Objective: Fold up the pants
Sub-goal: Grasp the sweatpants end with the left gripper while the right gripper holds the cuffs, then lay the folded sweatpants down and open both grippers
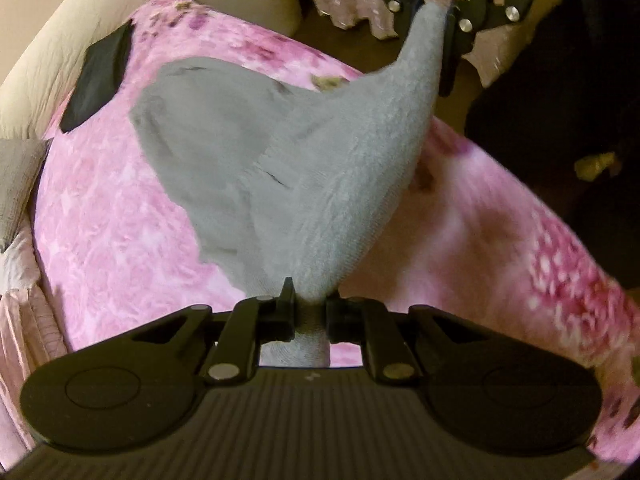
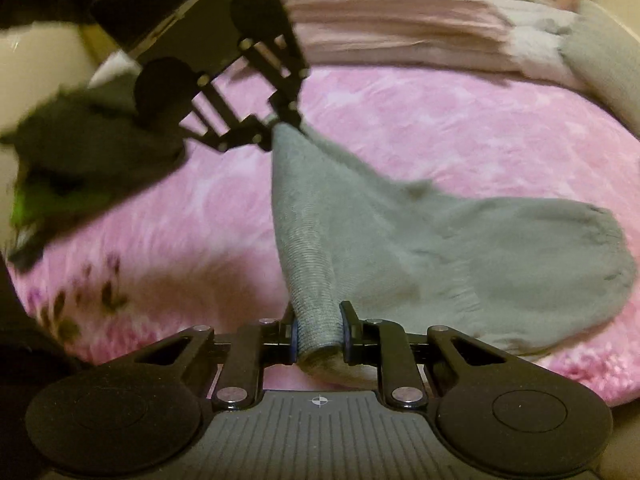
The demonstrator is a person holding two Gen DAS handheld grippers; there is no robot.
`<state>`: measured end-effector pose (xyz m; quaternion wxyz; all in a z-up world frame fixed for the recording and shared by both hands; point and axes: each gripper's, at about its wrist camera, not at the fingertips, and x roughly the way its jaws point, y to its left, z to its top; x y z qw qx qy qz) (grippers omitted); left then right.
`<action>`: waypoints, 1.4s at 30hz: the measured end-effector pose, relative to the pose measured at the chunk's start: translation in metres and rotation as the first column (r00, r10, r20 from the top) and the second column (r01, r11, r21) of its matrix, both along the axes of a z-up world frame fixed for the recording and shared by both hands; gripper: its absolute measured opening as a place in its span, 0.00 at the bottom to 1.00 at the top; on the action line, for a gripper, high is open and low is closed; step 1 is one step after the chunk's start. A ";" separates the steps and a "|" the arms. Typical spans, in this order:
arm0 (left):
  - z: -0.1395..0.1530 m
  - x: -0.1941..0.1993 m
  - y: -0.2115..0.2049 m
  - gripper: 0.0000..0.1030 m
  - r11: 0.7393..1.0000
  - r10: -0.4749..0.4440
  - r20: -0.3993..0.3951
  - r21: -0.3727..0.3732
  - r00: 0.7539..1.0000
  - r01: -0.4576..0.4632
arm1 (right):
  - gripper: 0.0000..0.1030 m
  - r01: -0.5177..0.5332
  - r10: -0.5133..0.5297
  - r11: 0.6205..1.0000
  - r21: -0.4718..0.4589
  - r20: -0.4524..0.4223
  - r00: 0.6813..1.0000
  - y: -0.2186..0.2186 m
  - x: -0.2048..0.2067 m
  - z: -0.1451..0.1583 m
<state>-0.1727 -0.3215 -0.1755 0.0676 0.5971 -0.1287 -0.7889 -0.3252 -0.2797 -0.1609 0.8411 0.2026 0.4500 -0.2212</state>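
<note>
**Grey knit pants lifted by one edge, fold under way**

Grey pants (image 1: 248,168) hang between two grippers over a pink floral blanket (image 1: 100,240). In the left wrist view the left gripper (image 1: 311,314) has its fingers narrow, pinched on a bunched corner of the cloth; the right gripper (image 1: 434,12), far and to the right, clamps the other corner. The edge between them is taut while the rest trails on the blanket toward the left.

Judged from this, the step is carrying the held edge across to make a fold. Next calls for moving both corners evenly over the lying part, then lowering them aligned.

Count: one pair of pants, two grippers, one blanket, one dark garment (image 1: 100,76) far left.
</note>
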 end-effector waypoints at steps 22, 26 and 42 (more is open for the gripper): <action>-0.049 -0.294 -0.412 0.21 0.928 0.262 0.089 0.251 0.961 -0.276 | 0.20 0.470 -0.584 0.766 0.439 0.167 0.795 -0.394 -0.264 -0.127; -0.069 -0.288 -0.442 0.21 0.870 0.428 0.089 0.230 0.899 -0.437 | 0.24 0.542 -0.680 0.678 0.496 0.143 0.719 -0.405 -0.288 -0.147; -0.107 -0.259 -0.471 0.15 0.633 0.714 0.005 0.421 0.700 -0.649 | 0.16 0.608 -0.798 0.542 0.579 0.130 0.588 -0.416 -0.310 -0.168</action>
